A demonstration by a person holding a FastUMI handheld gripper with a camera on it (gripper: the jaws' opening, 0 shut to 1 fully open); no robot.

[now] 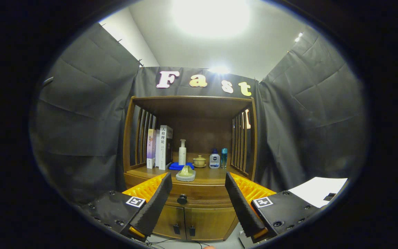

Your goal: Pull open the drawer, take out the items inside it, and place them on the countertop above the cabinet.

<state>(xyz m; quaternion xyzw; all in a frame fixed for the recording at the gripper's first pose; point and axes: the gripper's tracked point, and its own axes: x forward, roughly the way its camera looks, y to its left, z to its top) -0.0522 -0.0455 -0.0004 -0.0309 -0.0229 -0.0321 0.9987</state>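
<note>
Booth: dark cloth walls on all sides, bright ceiling light above.
Cabinet (192,193): wooden, open shelf niche on top, closed drawer (199,199) below the countertop (212,172), two doors beneath.
Books (161,147): upright at the niche's left.
Pump bottle (182,152): standing on a blue cloth (180,166).
Small items: lidded cup (199,161), two small bottles (218,159) at right; pale dish (186,174) at the counter's front edge.
Drawer knob (182,199): dark, round, between the fingers, beyond them.
Gripper (198,192): spread wide, holding nothing.
</note>
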